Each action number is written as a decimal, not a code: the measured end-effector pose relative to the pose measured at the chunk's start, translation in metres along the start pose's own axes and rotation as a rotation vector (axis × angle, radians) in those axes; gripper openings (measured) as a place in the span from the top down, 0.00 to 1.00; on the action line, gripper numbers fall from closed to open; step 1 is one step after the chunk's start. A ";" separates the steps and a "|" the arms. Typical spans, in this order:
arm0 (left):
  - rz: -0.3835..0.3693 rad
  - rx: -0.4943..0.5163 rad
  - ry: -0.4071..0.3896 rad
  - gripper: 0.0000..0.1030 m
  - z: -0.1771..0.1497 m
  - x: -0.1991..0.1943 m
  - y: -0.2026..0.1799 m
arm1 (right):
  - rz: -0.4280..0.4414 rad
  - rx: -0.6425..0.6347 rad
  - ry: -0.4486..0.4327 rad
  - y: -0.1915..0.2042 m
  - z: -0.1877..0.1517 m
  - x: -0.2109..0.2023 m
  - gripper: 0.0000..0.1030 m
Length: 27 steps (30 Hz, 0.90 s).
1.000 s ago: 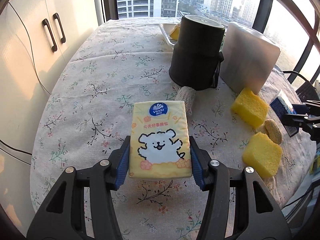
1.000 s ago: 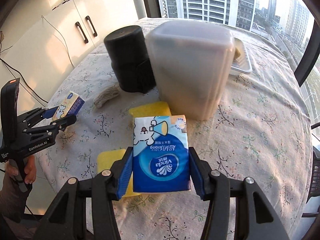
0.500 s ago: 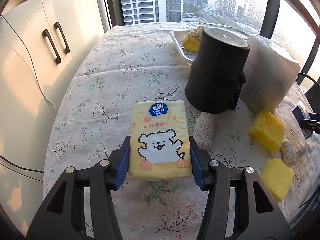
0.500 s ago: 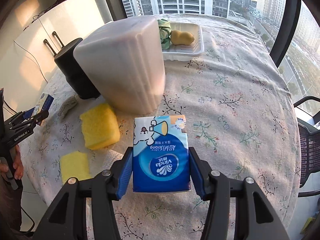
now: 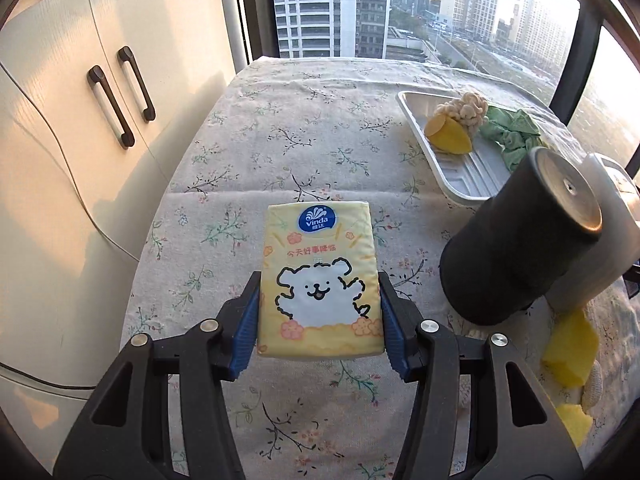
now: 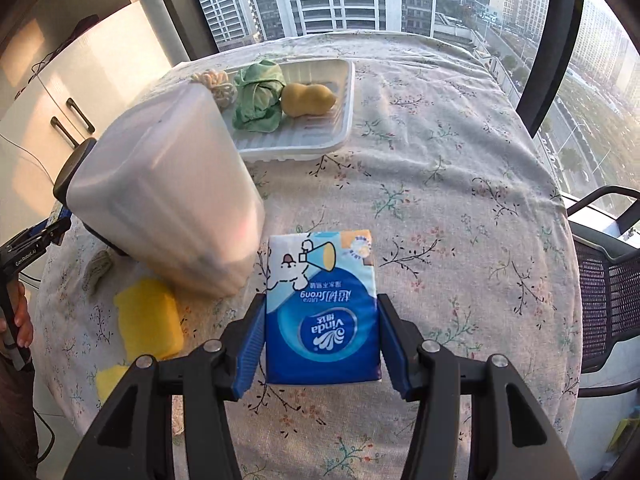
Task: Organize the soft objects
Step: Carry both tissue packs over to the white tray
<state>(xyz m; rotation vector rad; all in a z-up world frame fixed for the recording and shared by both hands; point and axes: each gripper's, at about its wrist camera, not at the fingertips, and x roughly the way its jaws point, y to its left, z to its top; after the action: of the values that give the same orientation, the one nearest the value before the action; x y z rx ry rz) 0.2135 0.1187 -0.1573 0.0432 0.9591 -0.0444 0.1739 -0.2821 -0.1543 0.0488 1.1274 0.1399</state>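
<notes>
In the left wrist view, your left gripper (image 5: 320,320) is clamped on the yellow tissue pack (image 5: 319,284), blue pads pressing its two long sides near the lower end, jaws partly closed to the pack's width. The pack hangs above the flowered tablecloth (image 5: 280,140), clear of it as far as this angle shows. Expect it to be light and squashy, with a slick film wrapper; holding across the narrow width low down, as you do, looks right, but squeeze gently so it neither buckles nor slides out. The white tray (image 5: 452,176) sits ahead to the right with a yellow sponge (image 5: 448,138), a cream knitted piece (image 5: 468,110) and a green cloth (image 5: 512,136) in it; the black cylinder (image 5: 516,240) stands between you and the tray.

In the right wrist view, your right gripper (image 6: 322,344) grips the blue tissue pack (image 6: 322,308) the same way, pads on both long sides, jaws at about the same partial opening. It is equally soft and slippery. The tray (image 6: 344,120) lies ahead, with the frosted plastic container (image 6: 168,200) close on the left. Yellow sponge blocks (image 6: 148,316) lie on the cloth at lower left.
</notes>
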 end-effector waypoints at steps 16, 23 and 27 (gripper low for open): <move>-0.040 0.002 0.057 0.51 0.108 0.071 -0.011 | -0.019 0.116 0.009 -0.050 0.101 0.045 0.46; -0.169 0.060 0.159 0.51 0.144 0.088 -0.056 | 0.011 0.149 -0.026 -0.048 0.158 0.060 0.46; -0.253 0.077 0.194 0.51 0.151 0.088 -0.076 | -0.001 0.134 -0.016 -0.037 0.182 0.076 0.46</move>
<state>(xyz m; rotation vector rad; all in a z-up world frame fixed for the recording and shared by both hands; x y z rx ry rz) 0.3831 0.0328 -0.1436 -0.0033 1.1529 -0.3159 0.3729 -0.3022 -0.1483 0.1684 1.1200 0.0624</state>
